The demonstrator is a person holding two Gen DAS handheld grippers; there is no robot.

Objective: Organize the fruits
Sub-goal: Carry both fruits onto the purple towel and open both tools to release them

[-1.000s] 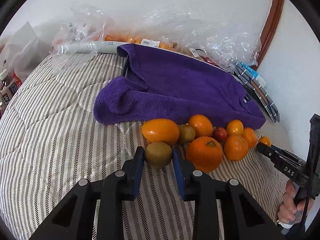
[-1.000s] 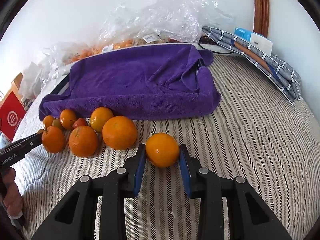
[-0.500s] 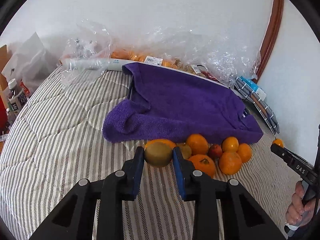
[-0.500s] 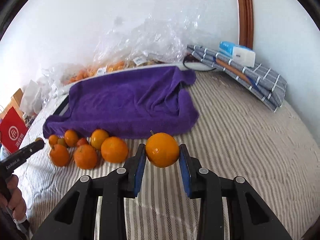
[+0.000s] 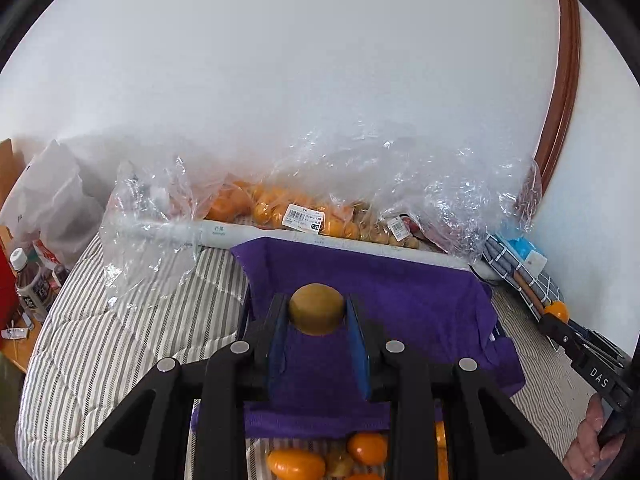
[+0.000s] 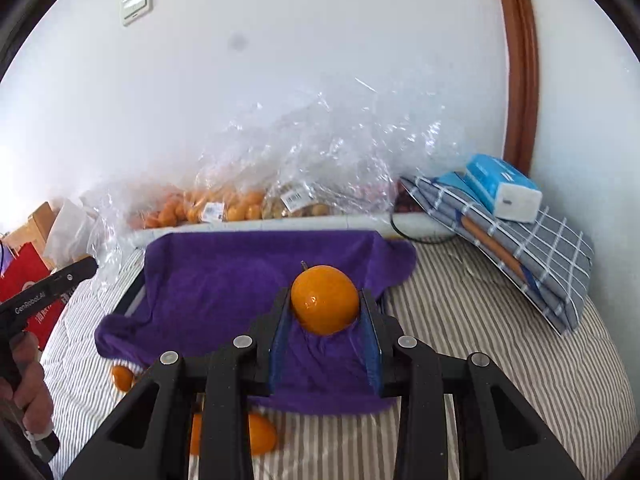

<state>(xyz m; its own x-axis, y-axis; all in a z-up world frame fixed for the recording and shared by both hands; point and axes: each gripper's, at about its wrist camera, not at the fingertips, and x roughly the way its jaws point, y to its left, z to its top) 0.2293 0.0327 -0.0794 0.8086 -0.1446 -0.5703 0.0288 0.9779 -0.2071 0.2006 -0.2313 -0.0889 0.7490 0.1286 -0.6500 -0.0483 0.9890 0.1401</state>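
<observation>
The left gripper [image 5: 317, 312] is clamped on a brown-green kiwi [image 5: 317, 308] above the purple towel [image 5: 420, 300]. The right gripper [image 6: 325, 307] grips an orange [image 6: 325, 298] — also over the towel — while loose oranges [image 5: 296, 462] lie on the striped bedding [image 5: 120, 344].

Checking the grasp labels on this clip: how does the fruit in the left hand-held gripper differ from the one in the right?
The kiwi in the left hand-held gripper is dull brownish green; the orange in the right hand-held gripper is glossy bright orange. The orange looks wider and shows a small stem; the kiwi shows none. Both are clamped between blue pads, in front of the purple towel.
</observation>
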